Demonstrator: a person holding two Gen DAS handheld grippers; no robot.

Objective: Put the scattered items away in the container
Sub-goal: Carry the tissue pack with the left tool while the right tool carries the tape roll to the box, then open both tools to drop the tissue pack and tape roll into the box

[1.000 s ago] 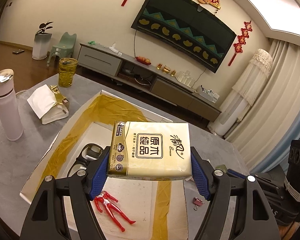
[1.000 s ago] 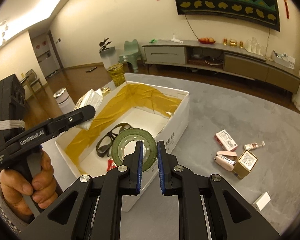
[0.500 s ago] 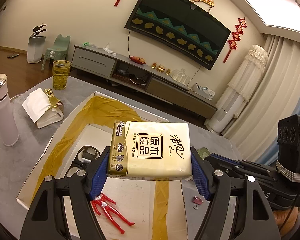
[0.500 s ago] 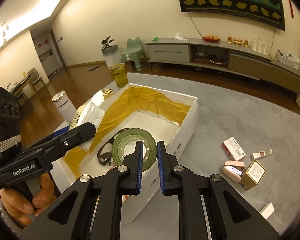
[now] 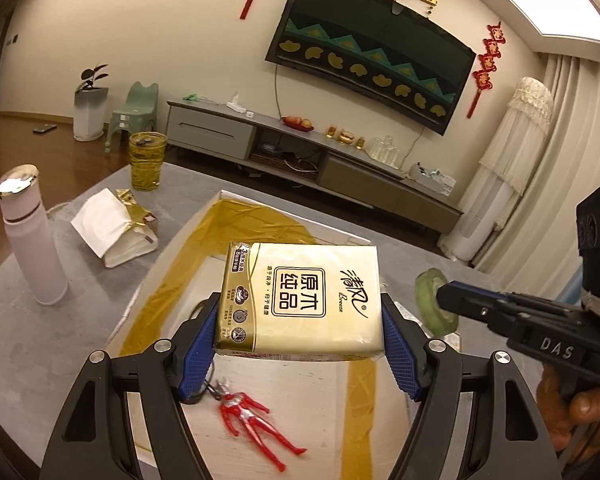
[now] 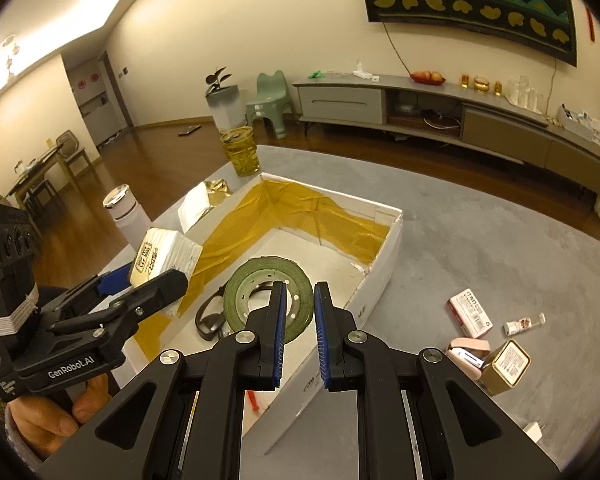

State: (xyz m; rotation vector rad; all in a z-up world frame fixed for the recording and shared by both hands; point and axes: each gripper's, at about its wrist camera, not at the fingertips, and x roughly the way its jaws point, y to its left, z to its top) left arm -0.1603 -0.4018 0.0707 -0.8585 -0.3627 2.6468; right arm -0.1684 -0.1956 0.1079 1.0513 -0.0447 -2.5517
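Left wrist view: left gripper [image 5: 300,334] clamps a tissue pack [image 5: 300,300] by its two ends between blue pads, above the box [image 5: 172,276]. Pack face reads "Breeze" beside large Chinese characters; small print on its gold end is illegible. On the box floor lies a red figure [image 5: 256,420]; the pack hides the middle of the box. Right gripper [image 5: 446,306], marked "DAS", enters from the right edge pinching a green tape roll [image 5: 434,300] near the box's right wall. A bottle [image 5: 30,236], torn wrapper [image 5: 114,226] and yellow jar [image 5: 146,160] stand on the table [image 5: 28,340] off the box's left wall. Right wrist view: right gripper fingers narrow, closed on the roll's rim over the box interior. Left gripper body reads "GenRobot.AI". Goggles [image 6: 210,318] lie partly under the roll. Beyond the box's right wall: a pink carton [image 6: 470,312], vial [image 6: 524,324], stapler [image 6: 468,354] and gold tin [image 6: 506,366]; their labels are unreadable. A white plug [image 6: 534,432] is cut off at the frame's edge.
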